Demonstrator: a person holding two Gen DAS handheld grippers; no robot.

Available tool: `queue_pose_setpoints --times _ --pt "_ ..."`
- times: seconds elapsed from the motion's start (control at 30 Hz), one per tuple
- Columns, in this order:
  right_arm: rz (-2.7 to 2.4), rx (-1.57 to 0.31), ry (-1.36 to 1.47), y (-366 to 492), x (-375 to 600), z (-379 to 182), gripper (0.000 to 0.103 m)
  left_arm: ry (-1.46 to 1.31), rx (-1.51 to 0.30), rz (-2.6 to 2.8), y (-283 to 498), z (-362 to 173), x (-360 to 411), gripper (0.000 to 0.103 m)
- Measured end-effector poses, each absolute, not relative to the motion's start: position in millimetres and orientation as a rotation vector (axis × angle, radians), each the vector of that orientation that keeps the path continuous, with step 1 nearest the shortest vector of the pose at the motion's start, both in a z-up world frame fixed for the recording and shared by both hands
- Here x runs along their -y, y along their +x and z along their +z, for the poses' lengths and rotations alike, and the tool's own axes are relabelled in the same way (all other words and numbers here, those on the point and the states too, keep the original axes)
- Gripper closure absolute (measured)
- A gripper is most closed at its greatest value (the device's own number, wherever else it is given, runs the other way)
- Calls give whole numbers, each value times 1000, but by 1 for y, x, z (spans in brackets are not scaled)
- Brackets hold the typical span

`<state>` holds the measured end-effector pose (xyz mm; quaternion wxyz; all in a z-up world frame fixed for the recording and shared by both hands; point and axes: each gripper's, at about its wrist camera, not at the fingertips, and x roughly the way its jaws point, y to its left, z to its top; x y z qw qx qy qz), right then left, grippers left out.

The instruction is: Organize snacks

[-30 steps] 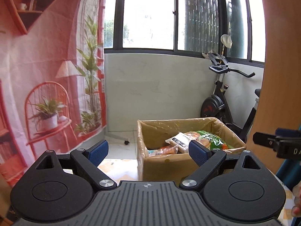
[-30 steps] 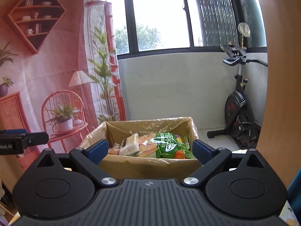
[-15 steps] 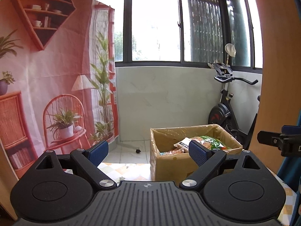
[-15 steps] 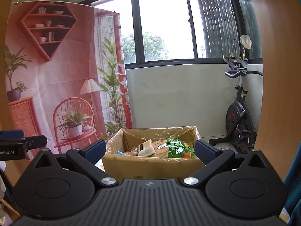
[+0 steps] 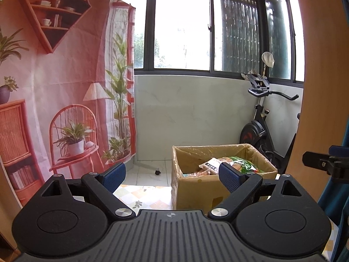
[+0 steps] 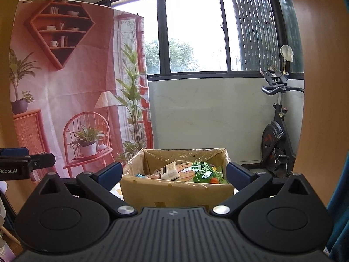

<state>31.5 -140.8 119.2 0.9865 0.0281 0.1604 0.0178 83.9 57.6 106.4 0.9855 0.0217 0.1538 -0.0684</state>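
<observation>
Snacks (image 6: pixel 192 172) lie piled in a cardboard box (image 6: pixel 174 190) that stands on a tabletop with a checked cloth (image 5: pixel 144 194), and neither tool touches them. The box is lined with clear plastic, probably to keep the card clean, and its flaps are folded out of the way so that the contents can be reached from above. A green packet (image 6: pixel 205 171) rests toward the right side of the pile, a pale carton (image 6: pixel 170 171) leans near the middle, and other wrappers beneath them are too crowded to tell apart.

The right tool (image 6: pixel 173 172) hangs in front of the box with its blue pads spread wide and nothing between them; the box sits framed in the gap but well beyond the fingertips. The left tool (image 5: pixel 172 174) is likewise spread apart and empty, aimed to the left of the box, so that the box's left wall appears just inside its right finger. Each tool shows at the edge of the other's view, so the two are held side by side at about the same height.

Both point slightly downward toward the box, a stance that suits either reaching in for the next packet or standing off. Which of these it is cannot be told; the box already holds several packets, and no snacks show outside it.
</observation>
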Motion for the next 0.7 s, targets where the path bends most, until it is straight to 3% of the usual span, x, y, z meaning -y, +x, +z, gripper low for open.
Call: queue_pose_setpoints --times 0.7 --pt "41 -335 40 31 140 115 0 3 -337 -137 89 100 -64 8"
